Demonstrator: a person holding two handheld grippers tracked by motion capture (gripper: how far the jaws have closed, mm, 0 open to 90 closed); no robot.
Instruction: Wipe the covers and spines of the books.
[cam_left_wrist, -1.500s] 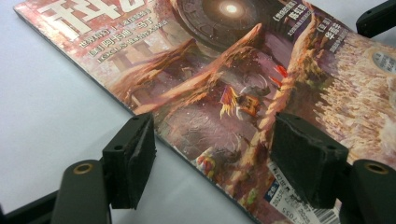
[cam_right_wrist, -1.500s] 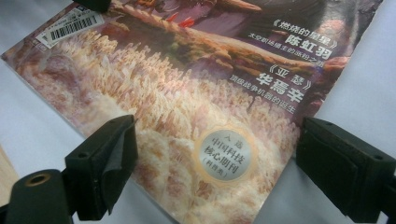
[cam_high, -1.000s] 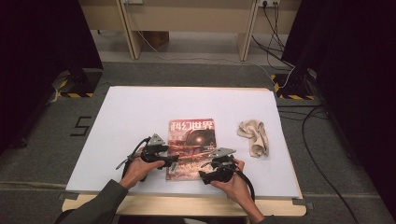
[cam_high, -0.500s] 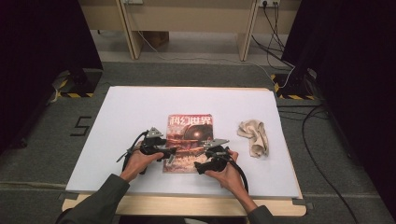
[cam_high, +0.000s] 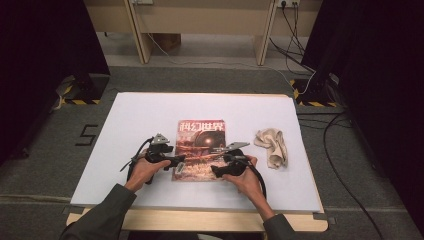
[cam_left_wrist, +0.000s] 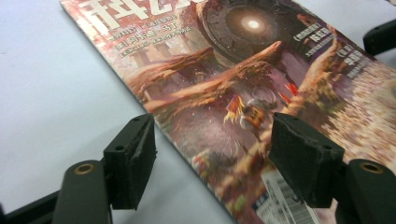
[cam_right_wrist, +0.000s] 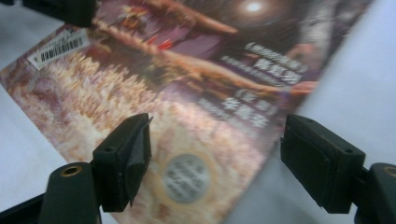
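At the table's near edge: left gripper (cam_high: 174, 164) and right gripper (cam_high: 218, 169), jaws spread on both, straddling the near-left and near-right corners of a magazine (cam_high: 200, 148), clasping nothing. Mid-table: magazine flat on the white table (cam_high: 150, 110). Right of it, apart: a crumpled beige cloth (cam_high: 271, 146).

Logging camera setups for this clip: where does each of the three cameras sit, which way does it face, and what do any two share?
High view: above the person's side, facing forward and down on the table; forearms, hands, left claw, right claw.
Left gripper view: rides the left claw, open over the magazine spine edge.
Right gripper view: rides the right claw, open over the magazine's opposite near corner.
Shared: both gripper views show the barcode label.
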